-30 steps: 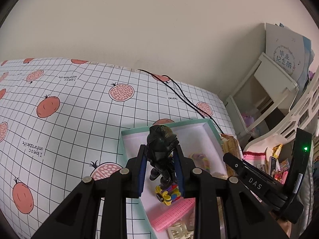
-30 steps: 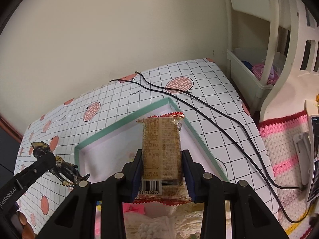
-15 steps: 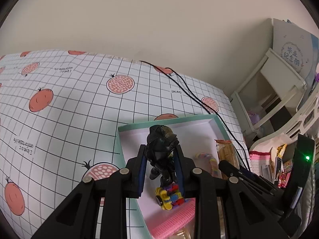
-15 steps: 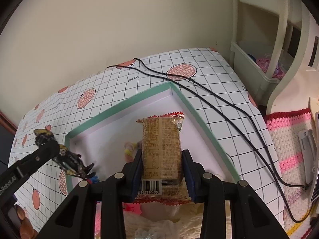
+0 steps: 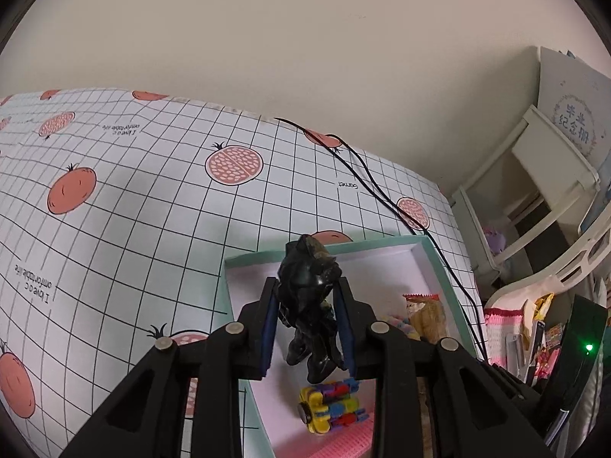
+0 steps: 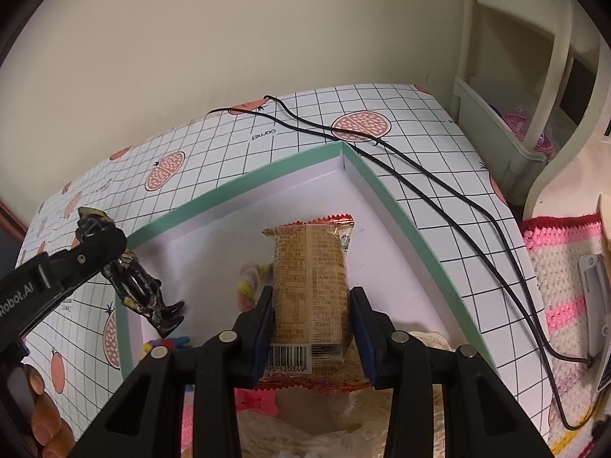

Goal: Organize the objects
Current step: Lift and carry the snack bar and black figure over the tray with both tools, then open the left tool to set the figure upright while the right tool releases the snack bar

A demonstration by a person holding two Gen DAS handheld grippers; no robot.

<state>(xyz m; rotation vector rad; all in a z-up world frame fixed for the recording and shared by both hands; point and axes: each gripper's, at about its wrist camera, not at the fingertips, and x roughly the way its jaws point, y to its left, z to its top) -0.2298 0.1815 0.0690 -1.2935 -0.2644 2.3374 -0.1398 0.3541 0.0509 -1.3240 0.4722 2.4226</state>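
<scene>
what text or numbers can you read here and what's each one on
"Garnet": tablecloth, beside a printed fruit.
"I love c / omfortable life": tablecloth, left wrist view.
"95 120349": barcode on the snack packet held in the right tongs; its small print is unreadable.
"Robot.AI": left tongs arm.
"毕业纪念册": blue booklet on the shelf.

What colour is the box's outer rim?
Mint green rim, white inside; clearest in the right wrist view.

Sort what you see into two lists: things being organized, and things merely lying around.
In the job: dark toy figure in left gripper; snack packet in right gripper; green-rimmed box.

Lying about: black cables; crocheted mat; white shelf unit.
</scene>
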